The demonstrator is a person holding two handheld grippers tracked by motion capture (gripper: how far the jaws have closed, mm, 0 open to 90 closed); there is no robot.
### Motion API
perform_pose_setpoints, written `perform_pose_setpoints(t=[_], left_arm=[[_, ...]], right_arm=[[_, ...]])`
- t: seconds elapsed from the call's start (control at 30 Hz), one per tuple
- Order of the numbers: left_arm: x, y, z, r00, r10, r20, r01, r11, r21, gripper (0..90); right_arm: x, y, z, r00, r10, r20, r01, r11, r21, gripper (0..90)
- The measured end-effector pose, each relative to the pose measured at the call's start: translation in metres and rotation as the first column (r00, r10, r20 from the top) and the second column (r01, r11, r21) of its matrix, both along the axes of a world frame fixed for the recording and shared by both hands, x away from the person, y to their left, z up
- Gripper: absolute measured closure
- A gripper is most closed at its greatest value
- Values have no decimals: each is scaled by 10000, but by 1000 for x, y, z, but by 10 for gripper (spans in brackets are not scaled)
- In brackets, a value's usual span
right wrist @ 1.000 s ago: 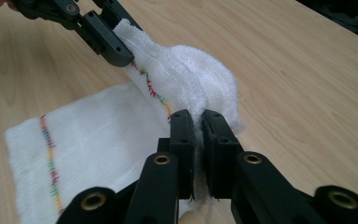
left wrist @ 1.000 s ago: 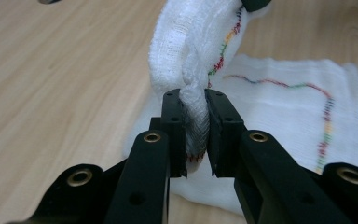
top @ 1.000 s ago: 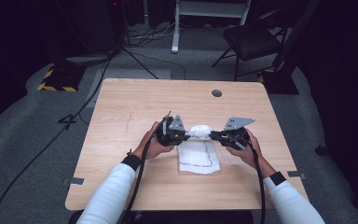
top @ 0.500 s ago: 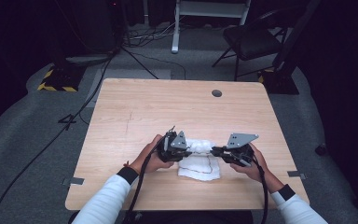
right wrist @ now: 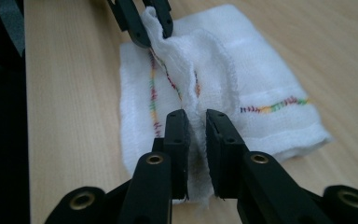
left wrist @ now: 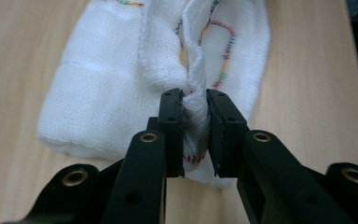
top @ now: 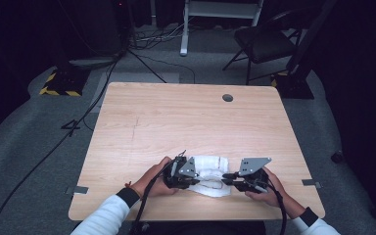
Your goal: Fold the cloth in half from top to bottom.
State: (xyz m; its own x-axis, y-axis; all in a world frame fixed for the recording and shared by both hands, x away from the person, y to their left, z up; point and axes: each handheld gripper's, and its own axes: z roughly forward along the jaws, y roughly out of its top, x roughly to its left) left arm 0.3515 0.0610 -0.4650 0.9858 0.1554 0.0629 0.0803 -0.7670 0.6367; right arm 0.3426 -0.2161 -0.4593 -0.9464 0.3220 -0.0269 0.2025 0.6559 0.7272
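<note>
Pale wooden desk (top: 186, 122) carried a white cloth (top: 211, 175) near its front edge, between both hands. The left gripper (left wrist: 196, 135) and the right gripper (right wrist: 196, 149) each had fingers clenched on one raised fold, probably so that the layer could be pulled over evenly.

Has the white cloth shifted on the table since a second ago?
Yes. The white cloth, pinched by both grippers, has come toward the person's edge of the table, farther from the round hole.
</note>
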Motion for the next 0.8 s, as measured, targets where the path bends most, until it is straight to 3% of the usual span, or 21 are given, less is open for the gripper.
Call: perform_pose_setpoints(t=[0.1,0.23,0.53,0.63,0.7,0.8], left_arm=[[-5,3,-4,9999,37,-94,-36,9999,111,751],[-11,5,-11,9998,79,-177,-75,9998,194,733],[-23,11,-18,9984,471,-326,-478,9987,-190,604],[-23,14,-22,9981,533,-316,-547,9975,-457,619],[-19,16,-24,9959,641,-639,-685,9952,-694,637],[-17,14,-25,9963,623,-584,-667,9950,-749,644]], right_arm=[[-9,1,-9,9999,111,-59,-113,9991,-417,782],[-15,0,-15,9999,7,-124,-13,9987,-519,783],[-28,2,-24,9996,-279,55,283,9957,-879,803],[-27,3,-26,9987,-437,245,457,9952,-865,819],[-27,4,-27,9981,-544,304,569,9944,-887,825],[-26,4,-27,9981,-517,349,548,9939,-954,827]])
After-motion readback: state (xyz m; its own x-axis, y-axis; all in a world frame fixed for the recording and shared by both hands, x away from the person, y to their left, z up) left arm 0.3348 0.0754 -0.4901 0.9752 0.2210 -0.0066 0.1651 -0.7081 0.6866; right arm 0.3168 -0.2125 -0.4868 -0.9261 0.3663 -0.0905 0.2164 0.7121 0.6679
